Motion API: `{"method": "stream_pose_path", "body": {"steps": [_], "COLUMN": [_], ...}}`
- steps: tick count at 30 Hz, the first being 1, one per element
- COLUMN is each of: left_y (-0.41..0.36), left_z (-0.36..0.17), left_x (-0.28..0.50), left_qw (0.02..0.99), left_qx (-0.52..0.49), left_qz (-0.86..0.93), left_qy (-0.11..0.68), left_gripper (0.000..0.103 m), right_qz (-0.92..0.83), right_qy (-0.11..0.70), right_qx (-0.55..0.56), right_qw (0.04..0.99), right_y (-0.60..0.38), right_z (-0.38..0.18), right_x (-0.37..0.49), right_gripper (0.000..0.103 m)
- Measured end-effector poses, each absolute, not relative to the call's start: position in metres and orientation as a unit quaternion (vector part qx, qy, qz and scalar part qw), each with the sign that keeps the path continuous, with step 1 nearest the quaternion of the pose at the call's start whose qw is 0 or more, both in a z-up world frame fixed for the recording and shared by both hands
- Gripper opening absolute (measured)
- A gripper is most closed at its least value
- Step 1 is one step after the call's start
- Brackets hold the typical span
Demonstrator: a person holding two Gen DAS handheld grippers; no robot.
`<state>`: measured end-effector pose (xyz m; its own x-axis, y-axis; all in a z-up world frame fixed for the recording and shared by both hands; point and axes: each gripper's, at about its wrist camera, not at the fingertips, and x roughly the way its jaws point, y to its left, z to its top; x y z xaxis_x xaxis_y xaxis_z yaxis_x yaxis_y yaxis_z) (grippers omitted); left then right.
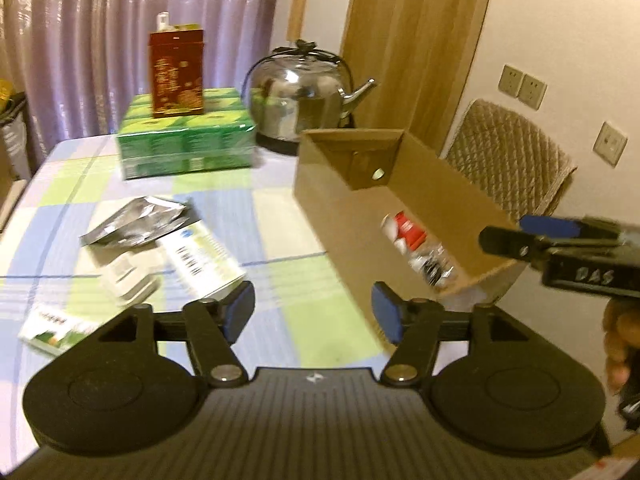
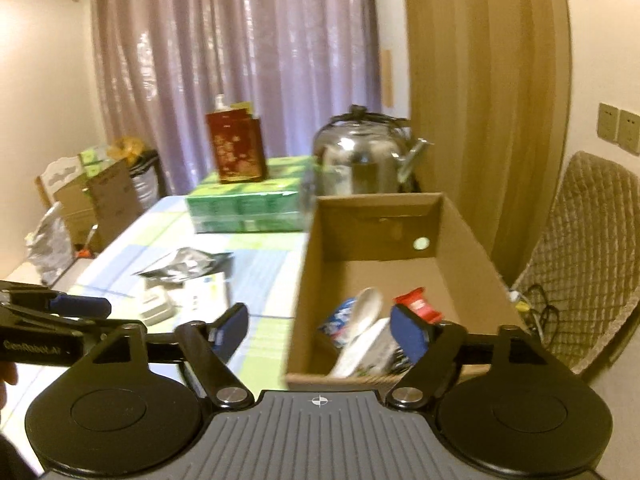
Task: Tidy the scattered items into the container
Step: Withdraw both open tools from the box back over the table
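While both jaws are spread with nothing between them, the left gripper [image 1: 314,312] is held above the checked tablecloth [image 1: 280,208] and the right gripper [image 2: 320,326] at the near end of the open brown cardboard box [image 2: 468,232]. Packets [image 2: 368,320] lie inside the box. A silver foil pouch [image 1: 134,220] and white cartons [image 1: 200,256] lie scattered beside it. Toward the far edge, a steel kettle [image 1: 298,100] and green packs [image 1: 186,138] are crowded together.

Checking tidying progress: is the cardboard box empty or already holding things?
Holding things: the cardboard box is open-topped, with a red packet and other wrappers at its near end.
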<state>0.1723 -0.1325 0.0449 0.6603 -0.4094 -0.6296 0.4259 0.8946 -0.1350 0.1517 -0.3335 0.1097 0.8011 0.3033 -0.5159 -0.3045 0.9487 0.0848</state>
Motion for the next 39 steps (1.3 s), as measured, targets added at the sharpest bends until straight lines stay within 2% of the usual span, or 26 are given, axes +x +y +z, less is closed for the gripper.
{"method": "stream_pose_path", "body": {"steps": [3, 5, 14, 20, 39], "left_y": [-0.107, -0.093, -0.041, -0.015, 0.032], "left_z": [0.041, 0.039, 0.028, 0.017, 0.0], "left_x": [0.155, 0.144, 0.108, 0.096, 0.107], "left_qw": [0.913, 0.915, 0.923, 0.925, 0.923], "left_qx": [0.008, 0.013, 0.027, 0.02, 0.005], "left_qz": [-0.212, -0.198, -0.137, -0.1, -0.056], "left_qy": [0.348, 0.352, 0.359, 0.367, 0.38], "left_gripper": [0.076, 0.084, 0.099, 0.101, 0.102], "right_qz": [0.171, 0.179, 0.204, 0.214, 0.236], "right_qy": [0.275, 0.277, 0.294, 0.307, 0.336], "right_qx": [-0.003, -0.002, -0.003, -0.011, -0.034], "right_qw": [0.946, 0.944, 0.934, 0.927, 0.911], "right_y": [-0.318, -0.308, -0.278, -0.266, -0.232], "right_z": [0.108, 0.106, 0.093, 0.082, 0.061], "right_x": [0.136, 0.126, 0.099, 0.089, 0.1], "right_gripper": [0.085, 0.086, 0.097, 0.101, 0.101]}}
